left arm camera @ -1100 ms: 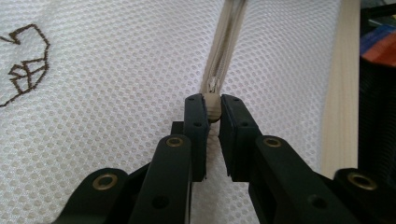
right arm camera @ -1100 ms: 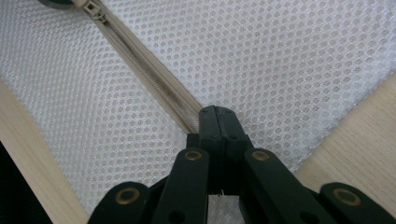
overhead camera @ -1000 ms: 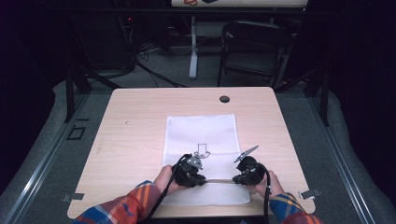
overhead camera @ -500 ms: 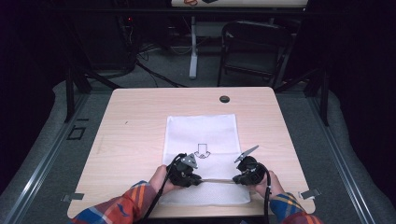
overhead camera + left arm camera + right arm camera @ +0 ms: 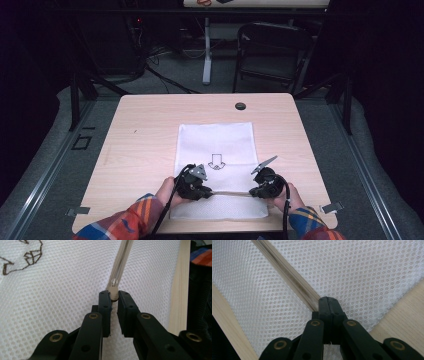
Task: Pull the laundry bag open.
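On the wooden worktop (image 5: pixel 145 130) lies a mesh zipper bag (image 5: pixel 215 142). Left hand-held gripper (image 5: pixel 113 295) grasps the zipper pull (image 5: pixel 114 291); right hand-held gripper (image 5: pixel 328 301) is clenched on the zipper end (image 5: pixel 313 305). Uneven tension may make the pull slip free.

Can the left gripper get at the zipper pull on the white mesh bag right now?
Probably yes: the left gripper already has the zipper pull pinched between its jaw tips on the mesh bag, with nothing in the way.

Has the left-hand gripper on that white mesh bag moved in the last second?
Yes, a little. In the high view the left gripper has slid left along the zipper, away from the printed arrow on the mesh bag.
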`<state>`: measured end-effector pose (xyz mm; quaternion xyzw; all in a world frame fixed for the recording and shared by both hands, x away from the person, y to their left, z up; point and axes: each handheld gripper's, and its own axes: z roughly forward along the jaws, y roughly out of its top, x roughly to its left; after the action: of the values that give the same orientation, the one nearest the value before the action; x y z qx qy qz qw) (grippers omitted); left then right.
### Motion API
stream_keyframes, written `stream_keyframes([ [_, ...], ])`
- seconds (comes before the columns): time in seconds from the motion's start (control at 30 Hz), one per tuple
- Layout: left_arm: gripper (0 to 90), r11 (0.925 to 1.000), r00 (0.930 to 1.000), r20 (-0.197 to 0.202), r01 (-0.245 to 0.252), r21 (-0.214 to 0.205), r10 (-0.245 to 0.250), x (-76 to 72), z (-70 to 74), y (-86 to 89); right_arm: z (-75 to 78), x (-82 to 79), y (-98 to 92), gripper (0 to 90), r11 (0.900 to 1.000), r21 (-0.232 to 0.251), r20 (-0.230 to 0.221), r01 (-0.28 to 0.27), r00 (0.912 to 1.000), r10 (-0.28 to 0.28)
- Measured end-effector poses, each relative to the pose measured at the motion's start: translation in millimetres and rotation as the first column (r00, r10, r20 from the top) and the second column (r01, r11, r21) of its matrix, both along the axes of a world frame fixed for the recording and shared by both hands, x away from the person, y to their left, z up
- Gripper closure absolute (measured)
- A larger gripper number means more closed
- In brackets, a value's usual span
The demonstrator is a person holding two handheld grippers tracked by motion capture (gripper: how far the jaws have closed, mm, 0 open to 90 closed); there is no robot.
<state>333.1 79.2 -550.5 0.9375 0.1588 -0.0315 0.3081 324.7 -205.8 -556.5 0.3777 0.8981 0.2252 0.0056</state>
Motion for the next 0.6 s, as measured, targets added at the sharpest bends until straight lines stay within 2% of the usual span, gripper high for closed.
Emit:
stream_keyframes([
  [0.23,81.1,0.9996,0.9996,-0.009,-0.029,-0.005,0.029,0.5,0.9,16.3,-1.0,-0.5,0.8,90.0,0.9996,0.023,-0.005,0.014,0.9999,-0.014],
  [0.33,81.1,0.9998,0.9999,0.003,-0.017,0.005,0.017,-2.7,1.5,15.2,-0.3,-0.3,0.6,90.0,1.0,0.004,-0.001,0.009,1.0,-0.009],
  [0.4,81.1,0.9998,0.9998,-0.006,-0.017,-0.008,0.017,-2.6,2.5,16.9,-0.4,-0.3,0.6,90.0,0.9999,0.006,-0.001,0.01,1.0,-0.01],
  [0.47,81.1,0.9998,0.9998,-0.004,-0.018,-0.001,0.018,-2.6,2.7,17.9,-1.1,-0.5,0.8,90.0,0.9996,0.025,-0.005,0.015,0.9999,-0.015],
  [0.6,81.1,0.9997,0.9997,-0.009,-0.021,-0.006,0.021,-1.7,1.7,19.2,-1.1,0.0,0.0,90.0,0.9997,0.022,-0.007,0.015,0.9999,-0.015],
])
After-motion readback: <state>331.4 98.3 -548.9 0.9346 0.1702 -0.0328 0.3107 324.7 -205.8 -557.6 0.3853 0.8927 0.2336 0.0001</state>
